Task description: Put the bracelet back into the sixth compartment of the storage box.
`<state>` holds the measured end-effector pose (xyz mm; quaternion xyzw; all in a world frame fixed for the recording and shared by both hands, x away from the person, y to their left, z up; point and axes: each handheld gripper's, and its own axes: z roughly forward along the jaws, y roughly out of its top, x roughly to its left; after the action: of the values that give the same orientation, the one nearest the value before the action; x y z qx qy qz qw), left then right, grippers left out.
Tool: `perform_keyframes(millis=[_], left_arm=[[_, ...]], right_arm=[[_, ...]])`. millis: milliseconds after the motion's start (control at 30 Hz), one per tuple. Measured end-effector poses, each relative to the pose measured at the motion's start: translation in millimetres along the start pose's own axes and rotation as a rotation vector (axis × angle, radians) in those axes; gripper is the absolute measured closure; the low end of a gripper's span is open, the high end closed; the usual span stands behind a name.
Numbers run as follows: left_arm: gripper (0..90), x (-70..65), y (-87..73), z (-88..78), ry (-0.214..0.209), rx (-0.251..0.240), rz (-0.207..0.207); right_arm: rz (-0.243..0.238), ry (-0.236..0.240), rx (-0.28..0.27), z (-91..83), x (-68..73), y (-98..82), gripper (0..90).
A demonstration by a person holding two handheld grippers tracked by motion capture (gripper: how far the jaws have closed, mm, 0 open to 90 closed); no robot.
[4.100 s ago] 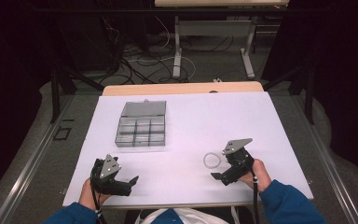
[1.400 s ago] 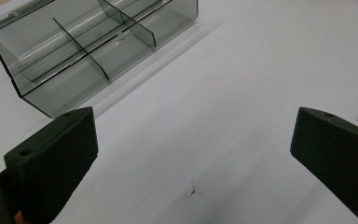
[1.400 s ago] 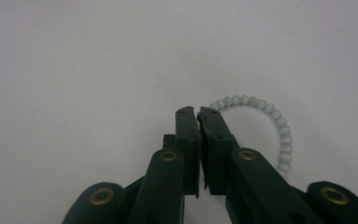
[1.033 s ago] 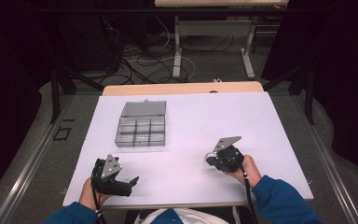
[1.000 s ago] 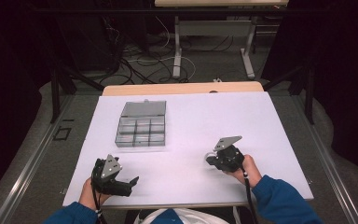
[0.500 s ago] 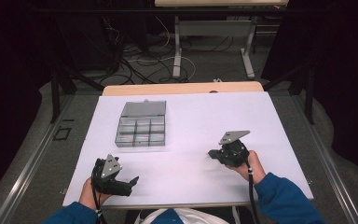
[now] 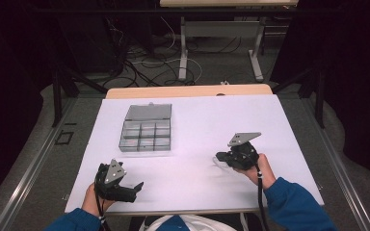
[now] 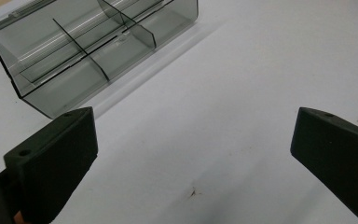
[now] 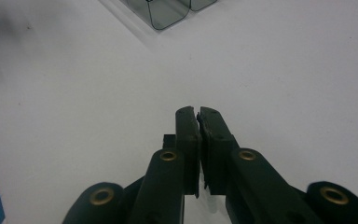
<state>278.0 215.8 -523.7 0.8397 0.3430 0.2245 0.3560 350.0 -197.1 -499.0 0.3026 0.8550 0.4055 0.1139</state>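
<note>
Compartment box point(image 7: 146, 134) on white table point(image 7: 197, 120), left claw point(image 8: 191, 154) wide apart, right claw point(image 9: 198, 114) closed.

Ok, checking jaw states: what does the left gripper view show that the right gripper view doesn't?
Left gripper view: the left gripper, black jaws wide apart, and the partitioned side of the smoky clear plastic box. Right gripper view: the right gripper, jaws pressed together; anything pinched, I cannot tell. Both: the white table and part of that box.
</note>
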Motion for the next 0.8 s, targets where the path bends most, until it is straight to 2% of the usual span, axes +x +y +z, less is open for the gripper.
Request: perform_keyframes(millis=[267,333,500,567,800], left_arm=[[0.4,0.0,0.0,0.1,0.001,0.000,-0.001],[0.4,-0.4,0.0,0.1,-0.003,0.000,-0.005],[0.5,-0.6,0.0,0.4,-0.006,-0.002,-0.009],[0.5,-0.5,0.1,0.4,-0.006,0.000,-0.009],[0.4,-0.7,0.4,0.4,-0.005,0.000,-0.008]], right_arm=[[-0.003,0.011,-0.006,-1.1,3.6,5.0,86.9],[-0.005,0.000,-0.013,-0.9,4.6,5.9,87.0],[-0.004,0.016,-0.026,0.1,5.1,8.7,87.0],[-0.003,0.023,-0.013,-0.1,5.3,10.7,87.0],[-0.005,0.025,-0.022,3.5,7.6,15.2,86.9]])
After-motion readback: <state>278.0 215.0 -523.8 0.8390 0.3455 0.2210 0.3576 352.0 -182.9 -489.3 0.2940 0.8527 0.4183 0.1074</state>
